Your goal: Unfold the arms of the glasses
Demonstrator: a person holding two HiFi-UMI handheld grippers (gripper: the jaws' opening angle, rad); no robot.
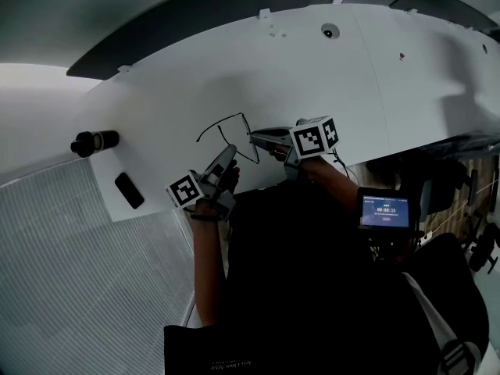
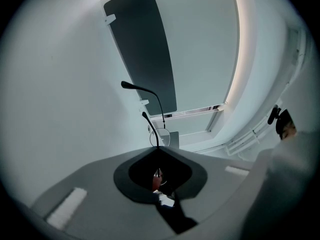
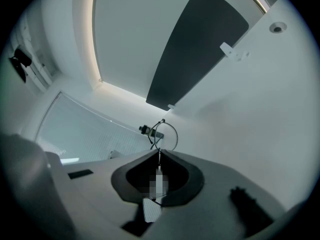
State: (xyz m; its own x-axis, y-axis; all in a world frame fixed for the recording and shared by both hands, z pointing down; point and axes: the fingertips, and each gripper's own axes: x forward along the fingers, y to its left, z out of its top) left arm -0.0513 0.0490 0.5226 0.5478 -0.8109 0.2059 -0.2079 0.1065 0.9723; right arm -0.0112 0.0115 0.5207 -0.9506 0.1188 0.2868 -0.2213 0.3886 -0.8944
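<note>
- The left hand-held gripper [image 1: 229,156] has its jaws pressed together on a thin wire part of the glasses [image 1: 223,119]. In the left gripper view the pinch [image 2: 156,151] sits at the base of a dark arm of the glasses [image 2: 151,126] that rises from it.
- The right hand-held gripper [image 1: 254,138] is likewise closed on the frame. In its own view the jaws [image 3: 159,151] meet just below a round lens rim [image 3: 176,134].
- In the head view, the left forearm [image 1: 205,264] reaches up from the body, and its gripper slants up and to the right.
- The right hand [image 1: 308,162] holds its gripper pointing left. The two gripper tips are near each other.
- The glasses are over the near part of the white surface [image 1: 375,76]. Whether they touch it cannot be told.
- A black cylinder [image 1: 94,141] and a flat black slab [image 1: 129,190] lie well to the left.
</note>
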